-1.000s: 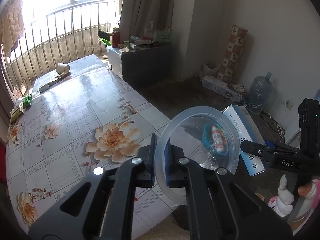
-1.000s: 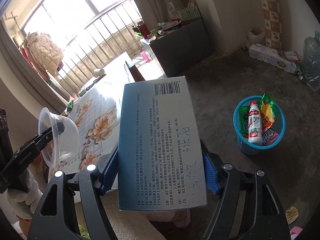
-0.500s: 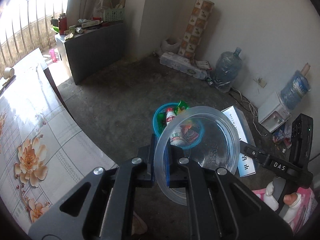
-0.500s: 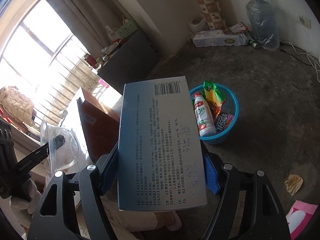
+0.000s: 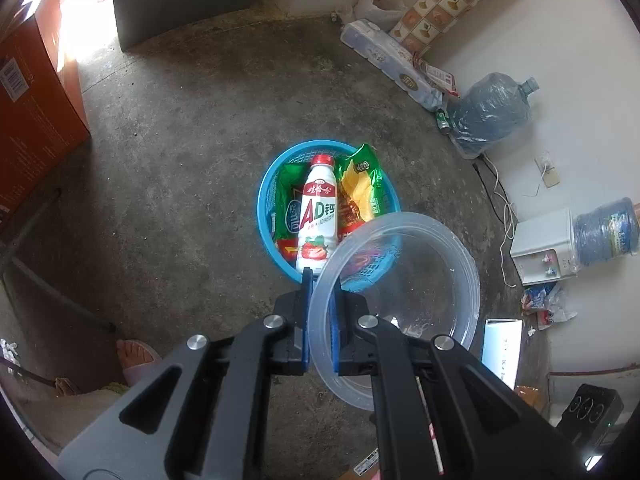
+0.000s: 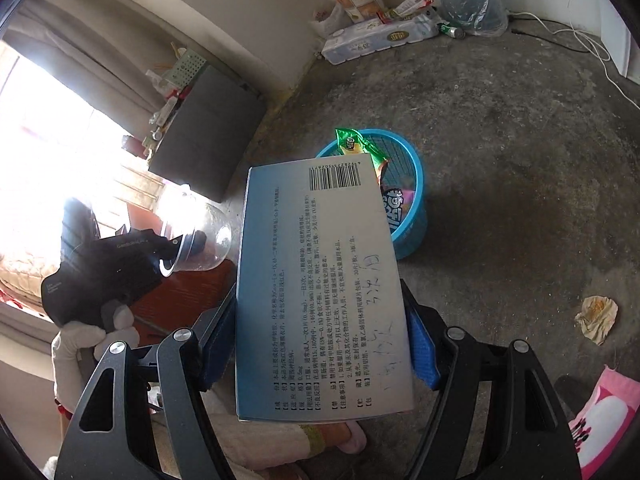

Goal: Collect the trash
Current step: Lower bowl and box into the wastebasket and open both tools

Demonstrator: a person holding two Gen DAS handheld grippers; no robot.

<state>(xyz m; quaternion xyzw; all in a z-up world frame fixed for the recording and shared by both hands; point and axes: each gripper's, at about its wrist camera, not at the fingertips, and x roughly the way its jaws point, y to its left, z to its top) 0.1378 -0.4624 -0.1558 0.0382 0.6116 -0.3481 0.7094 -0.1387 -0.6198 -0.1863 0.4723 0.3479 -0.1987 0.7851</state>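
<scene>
My left gripper (image 5: 320, 280) is shut on the rim of a clear plastic bowl (image 5: 420, 280), held tilted just above the near right edge of a blue basket (image 5: 264, 200) on the concrete floor. The basket holds a white AD milk bottle (image 5: 318, 216) and green and yellow snack wrappers (image 5: 362, 184). My right gripper (image 6: 320, 348) is shut on a blue-white medicine box (image 6: 320, 280), its pads pressing both long sides. The box covers the near left part of the basket (image 6: 412, 184). At the left of the right wrist view, a gloved hand carries the left gripper (image 6: 172, 252) and the bowl (image 6: 200, 240).
An orange carton (image 5: 32, 100) stands at the left. Along the wall lie a toilet-paper pack (image 5: 392, 64), a water jug (image 5: 488, 112) and a small dispenser (image 5: 540, 248). A crumpled paper (image 6: 596, 318) lies on the floor. A slippered foot (image 5: 134, 356) is near.
Both grippers have swung away from the flowered table and down toward the floor, still holding the bowl and the box. The blue basket is now much closer and central.
</scene>
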